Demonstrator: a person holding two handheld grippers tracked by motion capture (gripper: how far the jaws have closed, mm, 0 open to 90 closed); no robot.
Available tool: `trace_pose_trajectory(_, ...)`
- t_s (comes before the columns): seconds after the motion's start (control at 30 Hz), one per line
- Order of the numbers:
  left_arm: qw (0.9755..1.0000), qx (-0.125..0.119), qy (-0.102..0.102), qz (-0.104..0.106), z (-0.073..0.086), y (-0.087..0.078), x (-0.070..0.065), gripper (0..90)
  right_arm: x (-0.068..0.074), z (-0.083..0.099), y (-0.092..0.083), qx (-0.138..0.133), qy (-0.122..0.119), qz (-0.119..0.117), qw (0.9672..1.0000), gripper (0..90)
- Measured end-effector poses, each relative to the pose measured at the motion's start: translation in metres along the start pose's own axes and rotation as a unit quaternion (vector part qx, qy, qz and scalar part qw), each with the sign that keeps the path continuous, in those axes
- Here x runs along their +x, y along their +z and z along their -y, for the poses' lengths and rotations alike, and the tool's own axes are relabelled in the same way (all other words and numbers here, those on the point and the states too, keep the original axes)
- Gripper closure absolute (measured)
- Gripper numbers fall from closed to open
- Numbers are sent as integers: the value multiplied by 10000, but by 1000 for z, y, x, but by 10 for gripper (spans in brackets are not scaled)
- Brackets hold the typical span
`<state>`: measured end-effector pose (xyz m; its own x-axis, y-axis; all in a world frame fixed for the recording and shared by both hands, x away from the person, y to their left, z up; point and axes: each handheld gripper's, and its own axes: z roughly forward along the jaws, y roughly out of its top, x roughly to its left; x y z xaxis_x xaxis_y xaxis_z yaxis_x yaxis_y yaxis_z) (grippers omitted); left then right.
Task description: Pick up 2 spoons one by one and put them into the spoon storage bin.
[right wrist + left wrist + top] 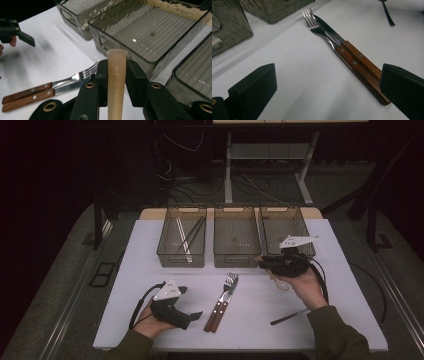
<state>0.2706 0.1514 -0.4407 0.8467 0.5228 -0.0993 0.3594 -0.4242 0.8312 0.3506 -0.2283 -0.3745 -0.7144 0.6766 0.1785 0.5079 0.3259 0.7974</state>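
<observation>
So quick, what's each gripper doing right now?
Left gripper: open, holding nothing, resting near the fork and knife.
Right gripper: closed on a beige utensil handle.

High view sits above your side of the counter [250, 320], looking forward and down, far enough back to take in the whole top, the three bins [236, 242] at the far edge and the floor beyond. Left gripper view rides low over the counter, close up, facing along its own fingers [252, 92] toward the fork [322, 32] and knife [352, 52]. Right gripper view is raised, very near its fingers [135, 75], facing the bins. Both gripper views share the fork and knife with the high view; the right one also catches your left gripper [15, 32] farther off.
</observation>
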Motion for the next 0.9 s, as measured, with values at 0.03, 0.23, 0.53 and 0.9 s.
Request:
trace_pose_trajectory(0.03,10000,-12,-15,0,0,0,0,1,-1,-2,1,-18,-7,4,10000,738)
trace_pose_trajectory(0.23,10000,-69,-58,-5,0,0,-1,1,-4,-14,10,-19,29,37,10000,738)
trace_pose_trajectory(0.53,10000,-45,-25,-19,0,1,-1,1,-11,-39,19,-59,20,202,9998,737)
trace_pose_trajectory(0.9,10000,-40,3,-22,0,2,-2,1,-19,-68,37,-146,37,325,9994,737)
